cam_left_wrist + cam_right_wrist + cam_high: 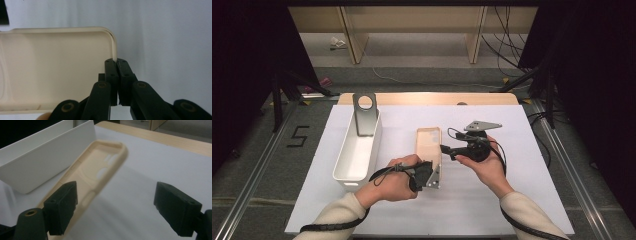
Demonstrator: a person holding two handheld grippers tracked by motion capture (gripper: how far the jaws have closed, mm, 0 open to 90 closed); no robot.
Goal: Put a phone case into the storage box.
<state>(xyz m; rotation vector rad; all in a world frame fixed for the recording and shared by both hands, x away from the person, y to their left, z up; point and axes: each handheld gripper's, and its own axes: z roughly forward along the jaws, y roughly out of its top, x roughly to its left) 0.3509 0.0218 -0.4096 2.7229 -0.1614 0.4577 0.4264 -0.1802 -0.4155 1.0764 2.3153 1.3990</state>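
Note:
A cream phone case [428, 142] is held up off the white table mat [492, 200], its hollow inside showing in the left gripper view [50, 70]. My left gripper [426, 175] is shut on the case's rim at its near corner [117, 62]. My right gripper [447, 150] is just to the right of the case, pointing at its long side. In the right gripper view its jaws stand wide apart [115, 192]. The case [97, 170] runs past the left finger [62, 205], its edge just inside the gap, with no pad pressing on it.
A long white bin [357, 150] lies on the mat left of the case, seen close by in the right gripper view [37, 167]. A grey metal bracket [364, 112] with a round hole stands at its far end. The wooden table edge [427, 98] runs behind.

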